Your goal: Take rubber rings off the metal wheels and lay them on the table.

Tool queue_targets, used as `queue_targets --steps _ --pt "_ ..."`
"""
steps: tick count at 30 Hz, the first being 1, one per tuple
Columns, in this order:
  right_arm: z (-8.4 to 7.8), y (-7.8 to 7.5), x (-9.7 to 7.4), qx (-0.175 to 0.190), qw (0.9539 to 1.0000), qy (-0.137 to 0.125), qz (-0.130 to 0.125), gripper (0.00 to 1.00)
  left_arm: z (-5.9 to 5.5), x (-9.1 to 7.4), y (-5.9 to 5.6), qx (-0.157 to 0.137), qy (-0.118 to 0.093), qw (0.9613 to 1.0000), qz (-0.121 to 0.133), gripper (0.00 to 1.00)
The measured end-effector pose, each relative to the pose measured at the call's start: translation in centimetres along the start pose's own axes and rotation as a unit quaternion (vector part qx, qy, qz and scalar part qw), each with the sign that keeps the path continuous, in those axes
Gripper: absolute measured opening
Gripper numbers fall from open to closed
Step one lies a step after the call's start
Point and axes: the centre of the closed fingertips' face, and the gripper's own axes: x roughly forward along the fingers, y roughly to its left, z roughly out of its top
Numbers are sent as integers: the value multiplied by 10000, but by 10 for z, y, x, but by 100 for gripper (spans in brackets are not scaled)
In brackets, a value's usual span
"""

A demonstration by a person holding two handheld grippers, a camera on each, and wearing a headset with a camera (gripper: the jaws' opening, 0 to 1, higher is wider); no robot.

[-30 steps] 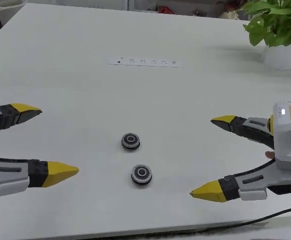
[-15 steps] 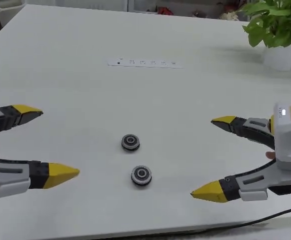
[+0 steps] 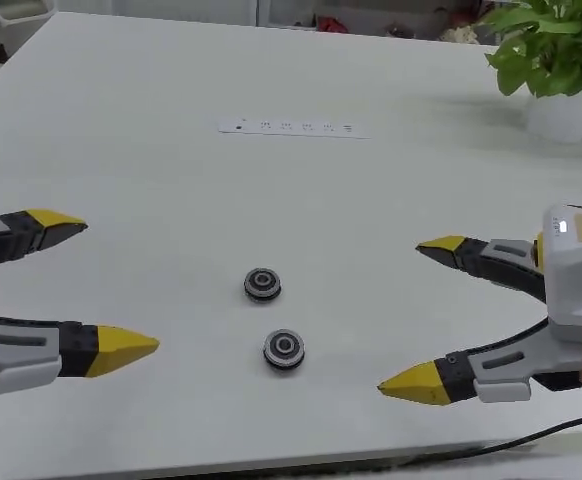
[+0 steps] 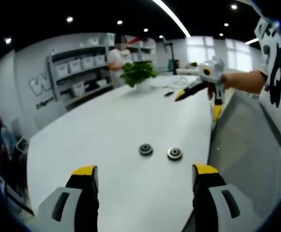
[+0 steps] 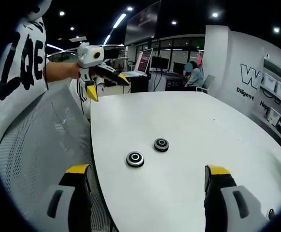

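Between the earlier frames and now, the right gripper (image 3: pixel 397 316) has edged slightly toward the table centre. The wheels and the left gripper (image 3: pixel 122 286) hold the same positions.

Two metal wheels lie flat on the white table (image 3: pixel 171 150), close together but apart. The far wheel (image 3: pixel 262 284) lies slightly left of the near wheel (image 3: pixel 284 348), which lies closer to the person's edge. Each wheel carries a dark rubber ring (image 3: pixel 267 349) around its rim and shows a bright metal hub at the centre. No ring lies loose on the table.

The left gripper hovers at the left of the wheels with its jaws spread wide and nothing between them. Its yellow tips point toward the wheels and stand well apart from them. The right gripper hovers at the right, likewise spread wide and holding nothing, tips pointing inward. In each gripper view, both wheels lie ahead of the jaws, with the opposite gripper beyond them.

A white power strip (image 3: pixel 293 127) lies flat farther back on the table. A potted plant (image 3: pixel 551 45) stands at the far right corner. A dark cable (image 3: pixel 551 432) runs along the near right edge.
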Motion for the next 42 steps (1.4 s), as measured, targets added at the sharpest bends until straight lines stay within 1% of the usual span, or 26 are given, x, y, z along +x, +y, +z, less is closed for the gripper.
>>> queue_targets --steps 8,13,18,22,29,37,39,42 --pt "9 -3 -3 43 9999 -132 12 88 5 2 0 91 -1 10000 -31 81" --pt "13 -4 -3 47 9998 -161 58 84 11 3 1 178 -35 9998 -39 81" --pt "19 -4 -1 46 9997 -222 106 82 16 5 3 243 -39 9997 -62 81" --pt "23 -7 0 -1 9996 -264 95 79 21 8 4 306 -62 9995 -86 80" --pt "31 -11 2 -68 9994 -328 126 79 29 12 5 374 -109 9991 -154 79" --pt "35 -13 5 -143 9989 -410 172 77 37 18 6 419 -160 9987 -230 78" --pt "35 -14 6 -142 9988 -427 186 77 38 19 6 429 -164 9986 -254 78" --pt "37 -15 8 -173 9984 -490 221 75 39 24 2 496 -141 9982 -303 77"
